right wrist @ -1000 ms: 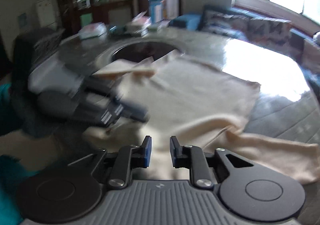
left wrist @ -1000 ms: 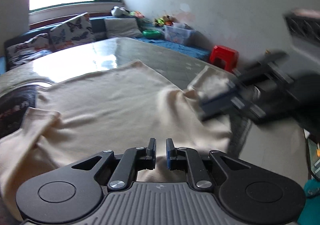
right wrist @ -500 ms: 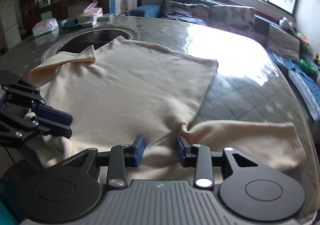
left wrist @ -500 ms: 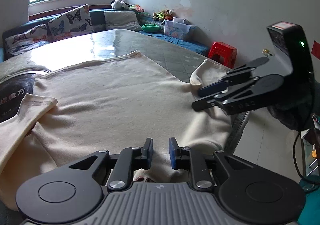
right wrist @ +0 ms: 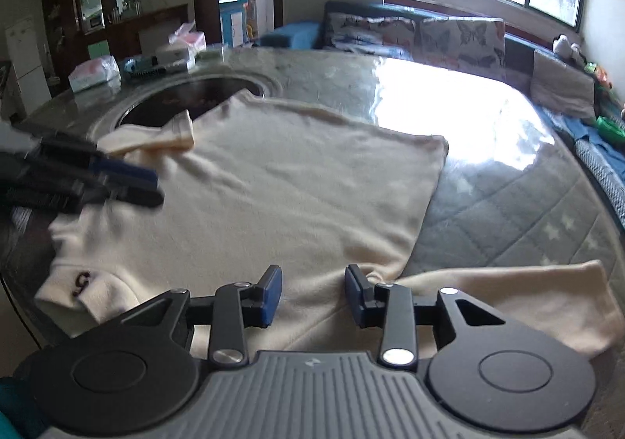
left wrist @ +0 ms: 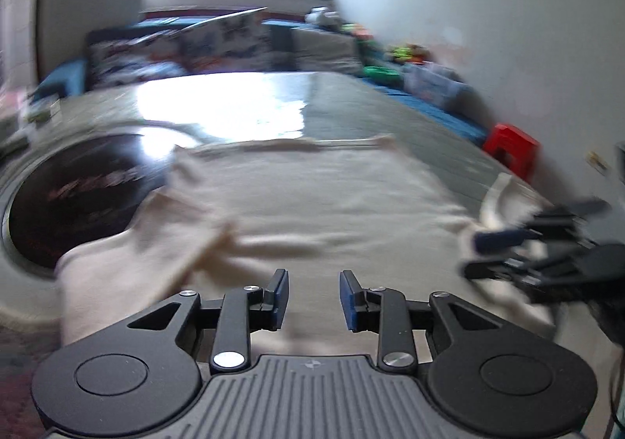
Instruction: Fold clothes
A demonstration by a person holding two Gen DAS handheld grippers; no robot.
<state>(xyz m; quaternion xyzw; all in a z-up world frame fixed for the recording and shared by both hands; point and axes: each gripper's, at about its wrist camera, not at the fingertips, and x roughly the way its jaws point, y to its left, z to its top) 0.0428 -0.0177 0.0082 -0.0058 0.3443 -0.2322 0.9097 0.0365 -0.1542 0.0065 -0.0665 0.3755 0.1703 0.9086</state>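
1. Cream shirt (right wrist: 273, 197) lies spread flat on grey quilted table (right wrist: 508, 212), one sleeve (right wrist: 508, 302) stretched out to the right, the other sleeve (right wrist: 156, 136) folded near the dark round inset (right wrist: 195, 99).
2. Left gripper (left wrist: 314, 298): jaws parted wide, nothing between them, over the shirt's near edge; view blurred.
3. Right gripper (right wrist: 314, 294): jaws wide apart, empty, at the underarm crease.
4. Red stool (left wrist: 511, 150) by the wall.

Shirt (right wrist: 273, 197) spread on table (right wrist: 488, 173), between two grippers.

Left gripper (left wrist: 314, 298) over near hem, right gripper (right wrist: 312, 294) at shoulder; one sleeve (right wrist: 508, 298) out right, other sleeve (right wrist: 156, 136) folded by inset disc (right wrist: 195, 97); boxes (right wrist: 136, 62) and sofa (right wrist: 429, 34) behind.
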